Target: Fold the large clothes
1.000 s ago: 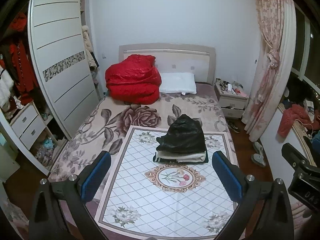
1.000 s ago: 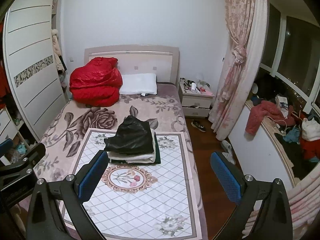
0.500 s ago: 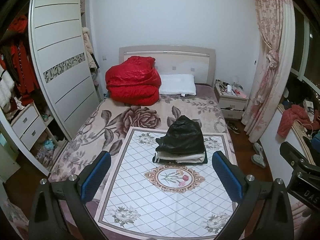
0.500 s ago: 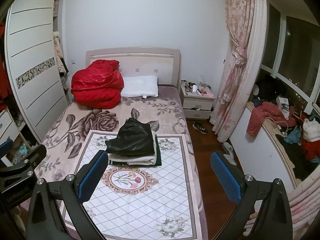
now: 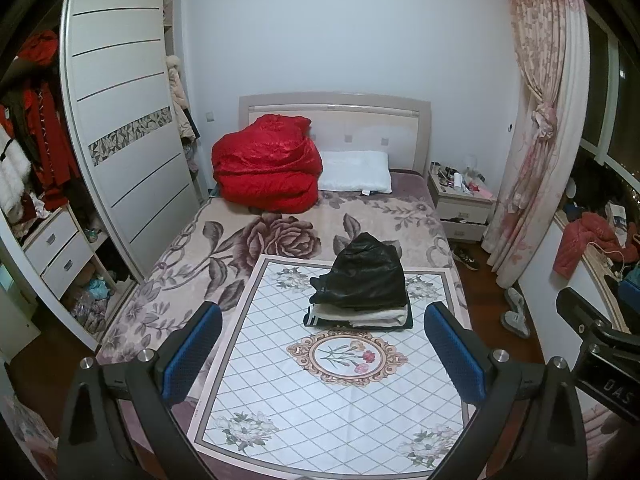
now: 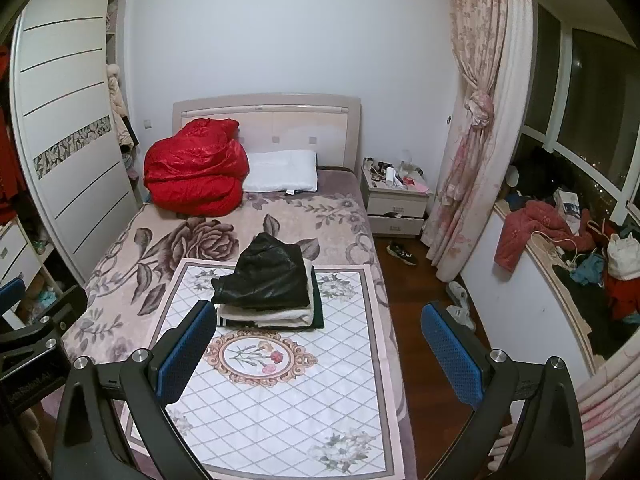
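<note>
Left gripper [image 5: 323, 354] and right gripper [image 6: 319, 350]: fingers spread wide, holding nothing. Folded clothes stack [image 5: 362, 286], black garment on top, ahead between the left fingers, on the bed [image 5: 224, 248]; bedside drawer [image 6: 396, 225] ajar.

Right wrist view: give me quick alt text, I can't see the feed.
The right gripper hangs open and empty above a tiled floral mat on the bed. A folded clothes stack, black garment on top, sits on the mat's far half.
</note>
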`<state>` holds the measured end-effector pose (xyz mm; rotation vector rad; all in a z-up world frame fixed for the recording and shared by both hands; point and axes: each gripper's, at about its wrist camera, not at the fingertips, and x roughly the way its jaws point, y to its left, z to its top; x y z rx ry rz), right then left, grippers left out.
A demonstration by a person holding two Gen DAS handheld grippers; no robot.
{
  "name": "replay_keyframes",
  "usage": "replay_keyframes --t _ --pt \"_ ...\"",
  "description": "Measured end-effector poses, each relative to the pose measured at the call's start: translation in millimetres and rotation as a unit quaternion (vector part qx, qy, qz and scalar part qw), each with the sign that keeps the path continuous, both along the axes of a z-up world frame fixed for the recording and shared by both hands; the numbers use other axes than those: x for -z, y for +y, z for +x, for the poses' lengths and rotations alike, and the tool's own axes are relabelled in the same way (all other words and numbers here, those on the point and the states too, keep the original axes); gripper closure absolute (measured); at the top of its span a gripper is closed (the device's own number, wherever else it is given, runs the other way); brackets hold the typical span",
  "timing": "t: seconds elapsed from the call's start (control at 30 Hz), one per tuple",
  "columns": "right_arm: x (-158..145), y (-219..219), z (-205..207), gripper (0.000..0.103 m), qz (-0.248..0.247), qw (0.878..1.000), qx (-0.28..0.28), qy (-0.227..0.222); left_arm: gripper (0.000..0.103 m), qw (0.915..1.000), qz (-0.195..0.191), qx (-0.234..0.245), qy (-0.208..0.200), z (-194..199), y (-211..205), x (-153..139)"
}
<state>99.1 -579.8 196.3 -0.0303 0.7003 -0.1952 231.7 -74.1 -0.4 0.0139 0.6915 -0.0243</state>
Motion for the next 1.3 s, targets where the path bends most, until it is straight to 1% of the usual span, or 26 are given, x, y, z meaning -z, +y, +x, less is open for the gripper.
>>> replay_keyframes --t 0.67,0.93,1.03,1.3 --pt "5 -1 -8 0.000 0.002 1.000 -0.003 -0.004 0.000 1.0000 0.001 -0.003 -0.005 -3 -5 -7" --pt "8 5 -6 0.000 0.000 1.000 -0.006 -0.007 0.000 1.0000 0.002 -0.006 -0.007 -4 -6 -8" --pt "9 7 -4 0.000 0.001 1.000 -0.007 -0.007 0.000 0.9999 0.002 -0.007 -0.009 -4 -11 -12" --pt "8 7 -5 0.000 -0.001 1.000 -0.007 -0.008 0.000 0.9999 0.001 -0.006 -0.009 -5 -10 -11"
